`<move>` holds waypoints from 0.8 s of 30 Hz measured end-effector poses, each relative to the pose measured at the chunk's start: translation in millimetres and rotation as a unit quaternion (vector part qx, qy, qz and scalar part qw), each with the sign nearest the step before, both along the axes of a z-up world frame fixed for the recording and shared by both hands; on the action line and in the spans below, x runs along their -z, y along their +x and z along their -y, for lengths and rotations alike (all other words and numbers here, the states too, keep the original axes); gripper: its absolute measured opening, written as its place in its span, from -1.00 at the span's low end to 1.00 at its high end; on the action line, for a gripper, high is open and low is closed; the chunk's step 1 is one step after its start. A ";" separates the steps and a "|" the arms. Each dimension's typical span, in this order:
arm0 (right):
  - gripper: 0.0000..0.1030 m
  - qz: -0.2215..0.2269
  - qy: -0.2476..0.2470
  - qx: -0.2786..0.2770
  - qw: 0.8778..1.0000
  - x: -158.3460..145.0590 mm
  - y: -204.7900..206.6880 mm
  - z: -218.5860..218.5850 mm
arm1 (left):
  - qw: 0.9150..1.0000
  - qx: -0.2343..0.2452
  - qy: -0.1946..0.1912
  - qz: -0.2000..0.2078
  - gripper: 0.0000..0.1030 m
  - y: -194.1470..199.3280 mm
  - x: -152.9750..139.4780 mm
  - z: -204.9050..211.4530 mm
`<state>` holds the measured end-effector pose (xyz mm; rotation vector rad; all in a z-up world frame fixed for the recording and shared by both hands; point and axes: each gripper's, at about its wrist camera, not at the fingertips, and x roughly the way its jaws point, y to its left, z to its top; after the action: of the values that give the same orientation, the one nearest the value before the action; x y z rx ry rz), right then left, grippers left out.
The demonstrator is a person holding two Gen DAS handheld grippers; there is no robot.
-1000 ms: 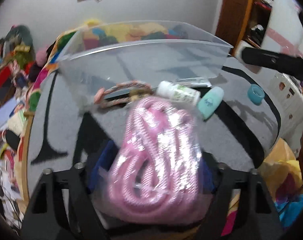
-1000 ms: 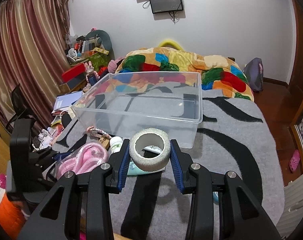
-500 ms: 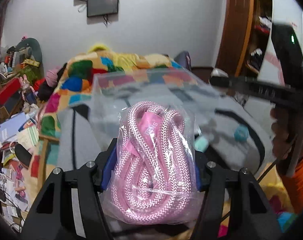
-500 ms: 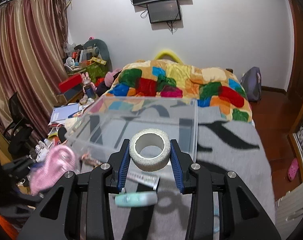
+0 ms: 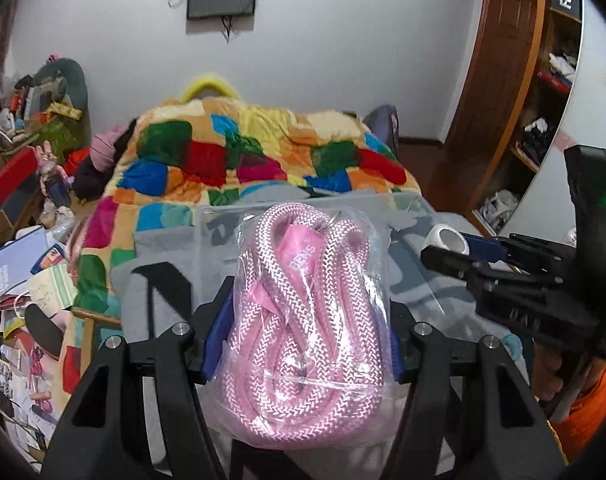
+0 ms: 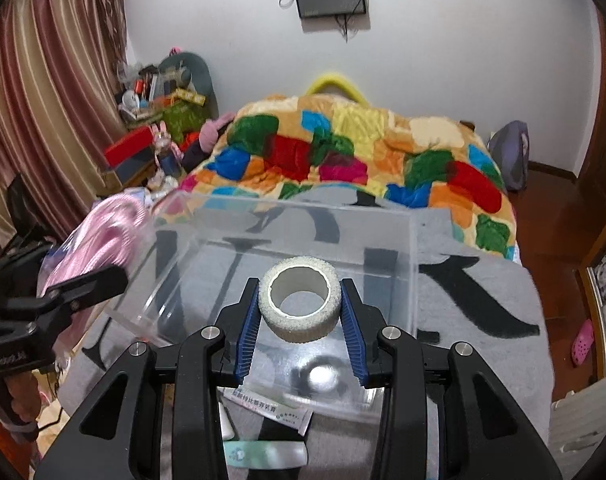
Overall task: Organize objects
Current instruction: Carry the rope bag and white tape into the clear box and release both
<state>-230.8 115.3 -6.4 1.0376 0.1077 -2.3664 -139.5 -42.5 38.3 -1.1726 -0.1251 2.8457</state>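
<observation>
My left gripper (image 5: 299, 340) is shut on a clear bag of pink rope (image 5: 307, 320), held in the air at the left side of a clear plastic bin (image 6: 287, 236). The bag also shows in the right wrist view (image 6: 103, 244). My right gripper (image 6: 301, 320) is shut on a white tape roll (image 6: 301, 304) and holds it above the bin's near part. The roll also shows in the left wrist view (image 5: 447, 240). The bin looks empty and stands on a grey blanket (image 6: 483, 300).
A teal tube (image 6: 263, 454) and a flat printed sachet (image 6: 275, 410) lie on the blanket below my right gripper. A patchwork quilt (image 6: 343, 148) covers the bed behind the bin. Clutter fills the floor at the left (image 5: 27, 280). A wooden shelf (image 5: 543, 80) stands at the right.
Both grippers rose from the blanket and moved toward the bin. The pink rope bag was lifted clear of the small items. The tape roll now hangs over the bin.
</observation>
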 end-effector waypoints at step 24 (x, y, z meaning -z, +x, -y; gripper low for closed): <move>0.11 0.010 0.052 -0.037 0.998 5.8 7.4 3.2 | 0.999 0.024 -0.036 0.012 0.34 -5.1 -2.8 -14.4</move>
<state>-223.4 112.0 -12.2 1.0861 0.2589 -2.3043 -144.6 -28.1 41.1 -1.2064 0.0034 2.8171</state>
